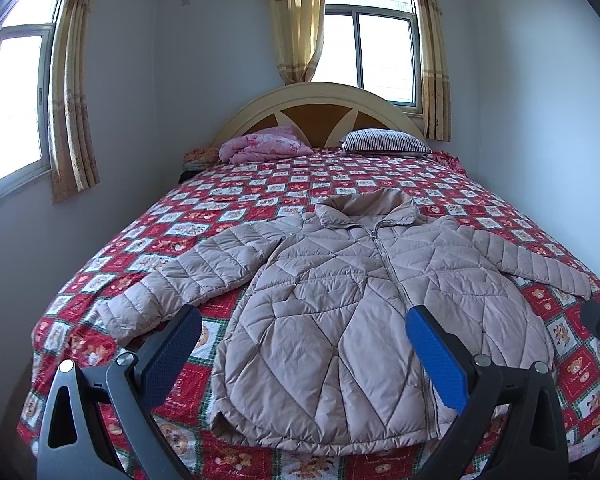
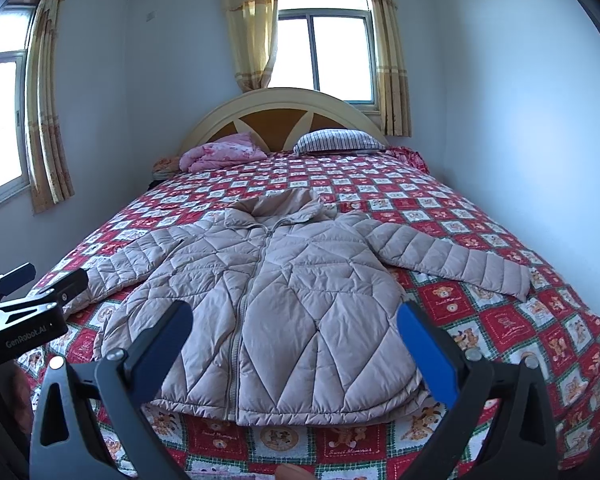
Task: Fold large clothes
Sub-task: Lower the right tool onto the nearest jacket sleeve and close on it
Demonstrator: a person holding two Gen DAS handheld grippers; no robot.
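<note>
You hold both tongs, left and right, spread and empty above the jacket; it lies flat on the bed, sleeves out, ready for folding.

Pale walls. Bed under red patchwork quilt, arched cream-and-wood headboard against far wall. Pink bundle and striped pillow at head. Two windows, yellow curtains, bright daylight.
</note>
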